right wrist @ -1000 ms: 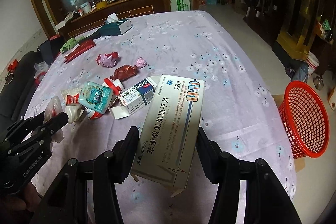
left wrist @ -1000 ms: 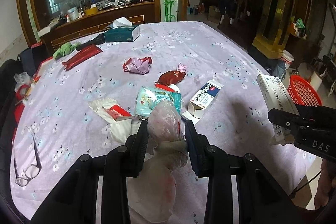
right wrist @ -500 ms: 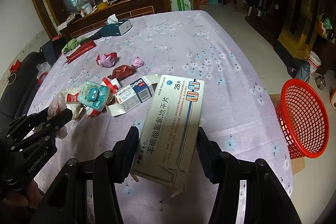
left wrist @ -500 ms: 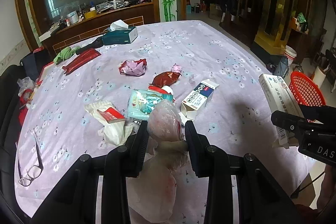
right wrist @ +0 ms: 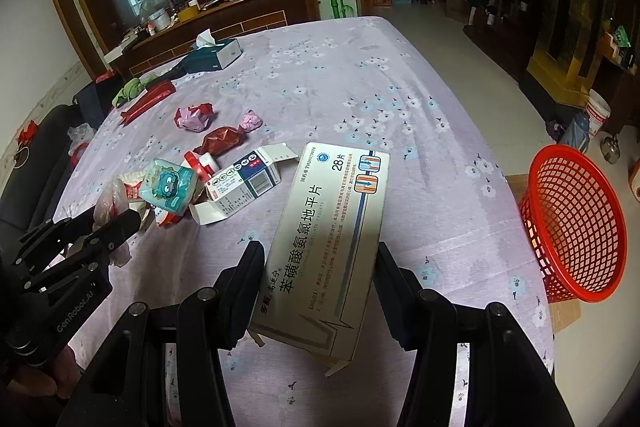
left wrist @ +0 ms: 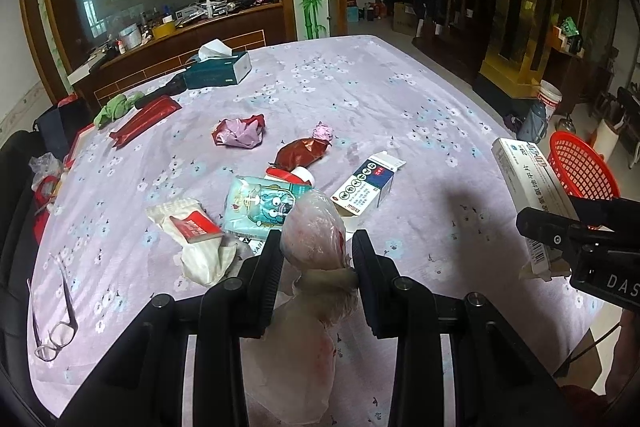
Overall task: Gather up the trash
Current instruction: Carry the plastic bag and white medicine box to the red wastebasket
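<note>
Medicine box: the long white tablet carton (right wrist: 328, 247) is clamped flat between the jaws of the right gripper (right wrist: 320, 267), over the near edge of the table and short of the red basket (right wrist: 576, 223).
Right gripper: closed down to the carton's width, gripping its lower half; the far end sticks out unsupported.
Plastic bag: a crumpled clear bag (left wrist: 316, 239) with red smears is pinched at its knotted neck by the left gripper (left wrist: 316, 255), further from the red basket than the carton.
Left gripper: nearly closed, only the thin neck between its jaws; the bag's loose tail hangs below.
Red basket: on the floor beside the table, off its right edge, apparently tilted.
Remaining trash: small open carton (left wrist: 366, 187), teal wipes pack (left wrist: 262, 205), red wrapper (left wrist: 300, 153), pink crumples, all on the table (left wrist: 360, 87) well away from the red basket.
Risk, carton: probably light and hollow; a hard squeeze could crush it, and released short of the red basket it would land on the floor.
Risk, bag: slippery film may slide out of the pinch.
</note>
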### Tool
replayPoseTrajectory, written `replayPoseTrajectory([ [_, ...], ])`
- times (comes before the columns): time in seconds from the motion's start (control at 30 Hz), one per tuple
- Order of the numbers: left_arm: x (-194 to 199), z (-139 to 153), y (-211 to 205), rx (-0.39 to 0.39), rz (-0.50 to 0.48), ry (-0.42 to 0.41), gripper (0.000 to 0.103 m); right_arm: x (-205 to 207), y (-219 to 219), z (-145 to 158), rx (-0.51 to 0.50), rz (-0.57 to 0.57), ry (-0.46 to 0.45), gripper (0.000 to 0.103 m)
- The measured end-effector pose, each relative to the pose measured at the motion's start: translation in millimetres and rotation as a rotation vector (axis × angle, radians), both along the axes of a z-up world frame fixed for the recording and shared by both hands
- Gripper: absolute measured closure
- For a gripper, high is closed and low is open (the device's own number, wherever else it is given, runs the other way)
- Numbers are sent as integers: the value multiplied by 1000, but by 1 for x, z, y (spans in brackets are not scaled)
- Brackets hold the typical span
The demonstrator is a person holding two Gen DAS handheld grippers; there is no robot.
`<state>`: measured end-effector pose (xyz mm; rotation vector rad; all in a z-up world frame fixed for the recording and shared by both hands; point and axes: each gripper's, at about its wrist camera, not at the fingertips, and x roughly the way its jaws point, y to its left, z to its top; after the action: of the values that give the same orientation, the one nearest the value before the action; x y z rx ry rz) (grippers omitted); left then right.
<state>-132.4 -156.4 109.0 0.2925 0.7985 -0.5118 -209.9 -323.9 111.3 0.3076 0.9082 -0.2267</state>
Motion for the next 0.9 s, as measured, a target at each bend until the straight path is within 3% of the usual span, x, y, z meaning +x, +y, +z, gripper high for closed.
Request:
replayPoseTrajectory([
  [0.9, -2, -8, -15, -1, -40, 25, 69, -8, -8, -3, -24, -32, 28, 44],
])
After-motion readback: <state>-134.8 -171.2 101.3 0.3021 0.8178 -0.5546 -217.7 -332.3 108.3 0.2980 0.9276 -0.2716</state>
